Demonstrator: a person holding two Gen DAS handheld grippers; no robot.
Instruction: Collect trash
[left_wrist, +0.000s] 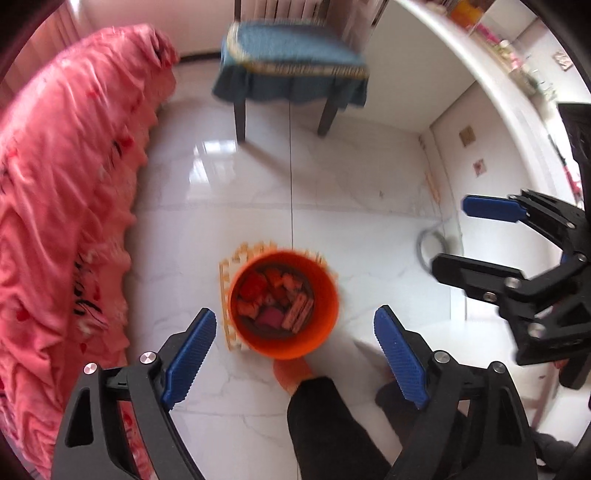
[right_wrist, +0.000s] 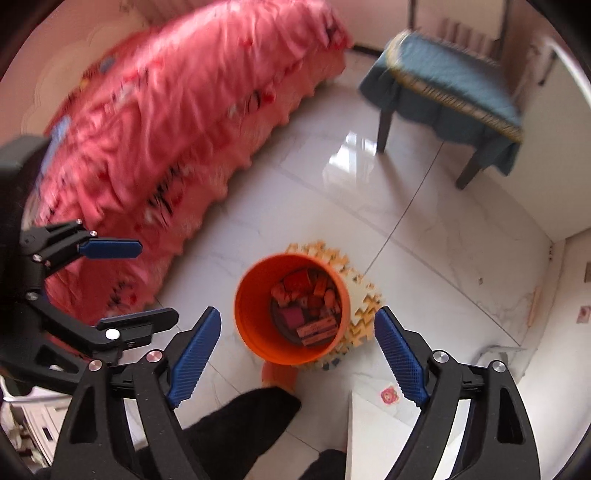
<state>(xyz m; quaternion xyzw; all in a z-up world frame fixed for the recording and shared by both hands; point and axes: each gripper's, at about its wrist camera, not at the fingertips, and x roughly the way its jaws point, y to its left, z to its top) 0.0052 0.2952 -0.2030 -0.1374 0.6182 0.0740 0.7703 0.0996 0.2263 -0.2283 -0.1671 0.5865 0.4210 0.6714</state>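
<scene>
Left gripper (left_wrist: 295, 330): nearest the lens, pointing steeply down; jaws wide apart, nothing between the pads.
Right gripper (right_wrist: 297, 345): same pose, jaws spread, empty; seen from the left wrist it sits to the right of the bin and higher in frame.
Bin (left_wrist: 283, 304): orange, round, upright on the floor (left_wrist: 332, 184), mouth facing up. The landmark for all lines below.
Trash (left_wrist: 275, 299): inside the bin, a pile of reddish and orange scraps plus a flat striped wrapper; pieces too blurred to name.
Mat (left_wrist: 231, 266): yellow puzzle-edged foam piece under and beside the bin.
Leg (left_wrist: 325, 424): dark trouser leg on the near side of the bin; an orange foot or slipper touches its base.
Bed (left_wrist: 66, 203): pink cover, left of the bin.
Chair (left_wrist: 291, 62): blue cushion, beyond the bin, well apart.
Key relation: bin lies straight below and between both sets of jaws; no long axis, round mouth.
Nearer hand: cannot tell, both frame the bin alike.
Judgement: no loose trash visible on the floor near the bin; deposit looks done.
</scene>
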